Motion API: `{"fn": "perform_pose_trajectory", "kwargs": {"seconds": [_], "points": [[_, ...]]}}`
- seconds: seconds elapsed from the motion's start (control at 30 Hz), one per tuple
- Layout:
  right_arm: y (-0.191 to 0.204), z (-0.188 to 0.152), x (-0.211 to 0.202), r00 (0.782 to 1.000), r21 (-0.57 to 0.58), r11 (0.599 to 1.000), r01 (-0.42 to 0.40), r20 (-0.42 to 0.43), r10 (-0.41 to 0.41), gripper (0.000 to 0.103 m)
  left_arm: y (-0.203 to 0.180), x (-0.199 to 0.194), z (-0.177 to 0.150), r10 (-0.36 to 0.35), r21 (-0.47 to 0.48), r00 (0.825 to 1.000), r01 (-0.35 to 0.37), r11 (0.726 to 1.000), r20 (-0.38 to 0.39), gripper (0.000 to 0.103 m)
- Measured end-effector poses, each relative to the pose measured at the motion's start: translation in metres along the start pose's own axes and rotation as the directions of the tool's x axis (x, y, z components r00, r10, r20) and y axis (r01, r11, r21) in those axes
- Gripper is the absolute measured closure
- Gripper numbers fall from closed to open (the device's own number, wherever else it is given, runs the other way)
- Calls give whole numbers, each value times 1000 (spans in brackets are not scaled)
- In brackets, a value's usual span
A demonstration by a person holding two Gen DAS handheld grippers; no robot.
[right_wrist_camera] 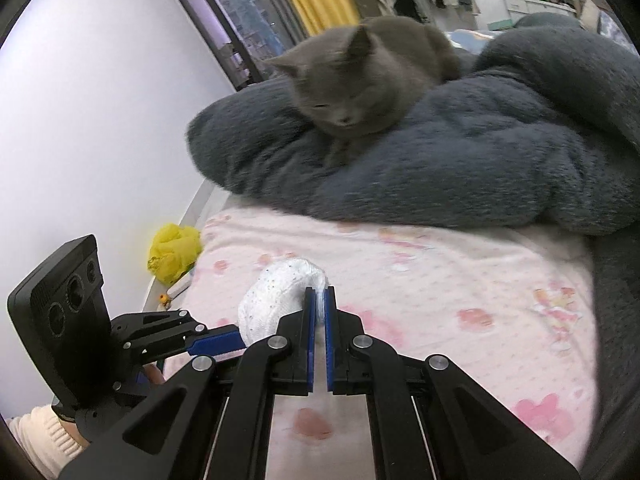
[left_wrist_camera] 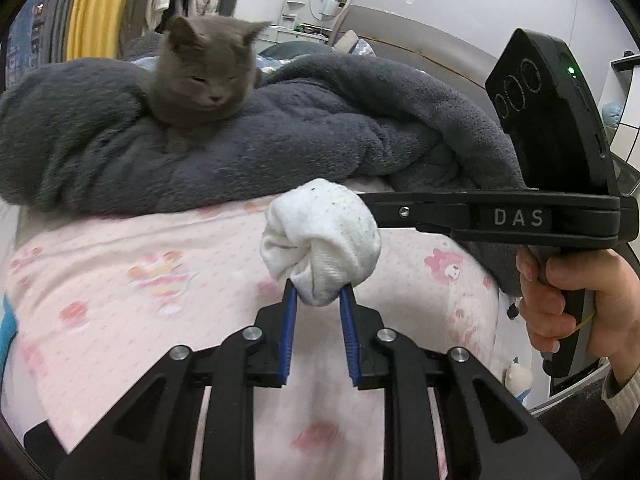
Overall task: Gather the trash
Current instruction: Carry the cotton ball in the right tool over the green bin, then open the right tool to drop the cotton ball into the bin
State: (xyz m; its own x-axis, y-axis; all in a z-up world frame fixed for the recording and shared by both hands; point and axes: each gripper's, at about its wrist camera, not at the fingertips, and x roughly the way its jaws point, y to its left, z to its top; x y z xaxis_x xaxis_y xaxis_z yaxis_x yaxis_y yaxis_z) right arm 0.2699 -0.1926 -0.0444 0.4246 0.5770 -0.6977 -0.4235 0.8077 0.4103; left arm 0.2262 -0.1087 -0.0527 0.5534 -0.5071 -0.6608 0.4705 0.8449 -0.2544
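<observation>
So far one piece of trash is picked up and nothing looks binned yet. Going left to right in the right wrist view: a crumpled yellow bag [right_wrist_camera: 173,251] is seen wedged at the bed's edge by the wall, untouched, so that's probably still to be collected (just a guess that it counts as trash). Next to it the left gripper [right_wrist_camera: 236,340] is seen coming in from the side, its blue fingers pinched on the near end of a white wad [left_wrist_camera: 320,240], some rolled-up cloth or tissue, hard to tell which. The wad is lifted just clear of the pink printed sheet [left_wrist_camera: 120,280]. The right gripper [right_wrist_camera: 319,300] is clamped nearly flat on the wad's other end, so it's held from both sides at once. Behind all that, a grey cat [left_wrist_camera: 208,76] is parked on a dark fluffy blanket [left_wrist_camera: 340,128]. No bin is visible in either view, so the drop-off is still left.
</observation>
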Motion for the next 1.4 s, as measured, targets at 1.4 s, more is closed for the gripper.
{"fn": "perform_pose_trajectory", "kwargs": {"seconds": [1.4], "points": [[237,-48,173,946,-140,962,-233,-261,191,99,165,-174,-142,255,-251,966,-256,934,-38,85]]}}
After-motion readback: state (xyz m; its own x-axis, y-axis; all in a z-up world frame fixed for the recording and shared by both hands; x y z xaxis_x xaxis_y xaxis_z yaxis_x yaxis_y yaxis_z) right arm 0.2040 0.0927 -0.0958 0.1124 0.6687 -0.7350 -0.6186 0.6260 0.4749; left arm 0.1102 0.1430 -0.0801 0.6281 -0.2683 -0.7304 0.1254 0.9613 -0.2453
